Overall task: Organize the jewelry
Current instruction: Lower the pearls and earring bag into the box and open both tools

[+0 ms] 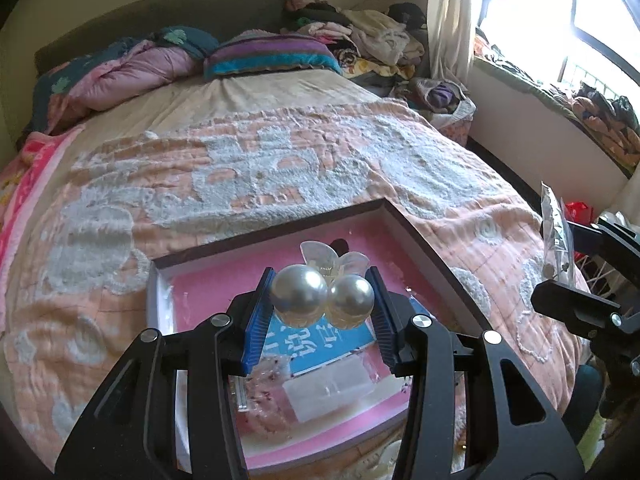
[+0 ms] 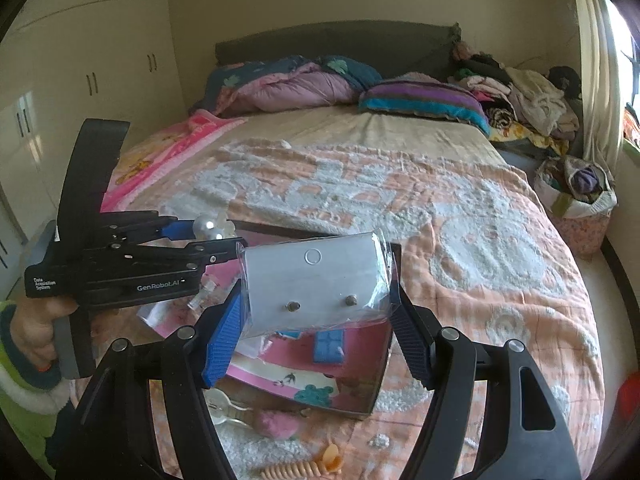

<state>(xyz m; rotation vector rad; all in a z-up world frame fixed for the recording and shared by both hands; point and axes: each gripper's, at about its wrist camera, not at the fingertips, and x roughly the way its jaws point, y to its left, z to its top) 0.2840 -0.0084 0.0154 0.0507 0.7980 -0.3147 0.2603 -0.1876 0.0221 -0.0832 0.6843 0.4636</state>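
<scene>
My left gripper (image 1: 322, 280) is shut on a hair clip with two big pearls (image 1: 298, 292) and clear petals. It hangs above a pink-lined tray with a dark rim (image 1: 420, 236) that lies on the bed. My right gripper (image 2: 316, 300) is shut on a clear bag holding a white card with two stud earrings (image 2: 316, 276), above the same tray (image 2: 384, 364). In the right wrist view the left gripper (image 2: 216, 236) and its pearl clip (image 2: 206, 226) are at the left, held by a hand. The right gripper (image 1: 576, 268) and its bag (image 1: 554, 220) appear at the left wrist view's right edge.
The tray holds a blue card (image 1: 332, 340), a clear box (image 1: 332, 392) and a small clear bag (image 1: 272, 368). Near the bed's front edge lie a clear clip (image 2: 224, 408), a pink item (image 2: 276, 424) and an orange spiral tie (image 2: 292, 470). Pillows and piled clothes fill the far end.
</scene>
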